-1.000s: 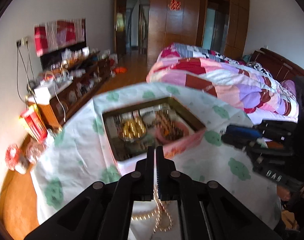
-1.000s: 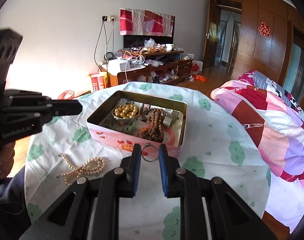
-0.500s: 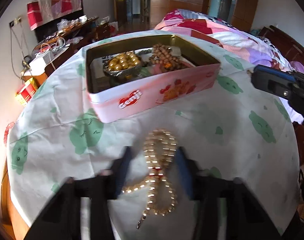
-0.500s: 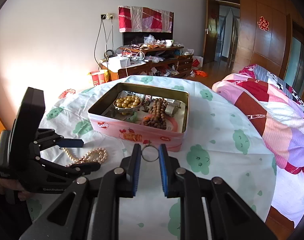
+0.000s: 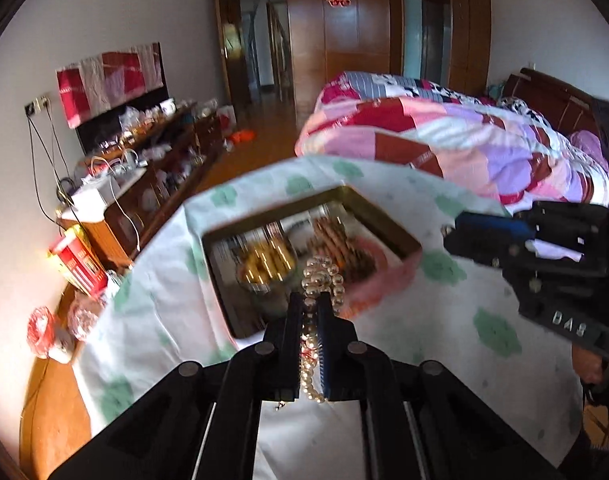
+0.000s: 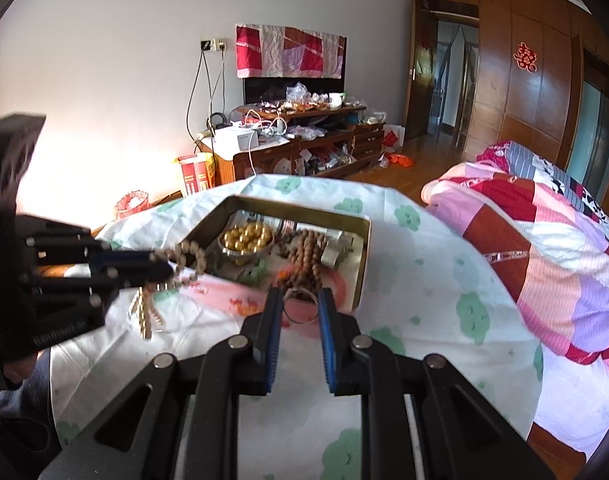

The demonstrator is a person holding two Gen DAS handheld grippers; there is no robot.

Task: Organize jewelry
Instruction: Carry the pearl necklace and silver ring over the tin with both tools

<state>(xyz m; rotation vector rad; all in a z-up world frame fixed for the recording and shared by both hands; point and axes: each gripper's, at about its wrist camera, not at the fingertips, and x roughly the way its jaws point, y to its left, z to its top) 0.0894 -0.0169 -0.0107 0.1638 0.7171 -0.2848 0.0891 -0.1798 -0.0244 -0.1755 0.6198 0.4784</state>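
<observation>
L claw (image 5: 307, 312) clamped on pearl string (image 5: 322, 280), lifted off surface; R claw (image 6: 300, 304) grips ring (image 6: 300, 306). Tin (image 6: 360, 264) at 12 already holds beads; both pcs still to drop in.

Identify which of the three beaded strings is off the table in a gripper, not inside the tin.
The pale pearl-coloured string, clamped in the left gripper. The yellow beads sit in a bowl and the brown beads lie in the tin.

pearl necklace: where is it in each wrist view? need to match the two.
Left wrist: pearl necklace at lower centre, pinched between the closed left gripper fingers, loop sticking out ahead over the tin.
Right wrist: pearl necklace at left of centre, hanging from the left gripper beside the tin's near left corner.
Shared landmark: the open pink tin with the bowl of gold beads.
</observation>
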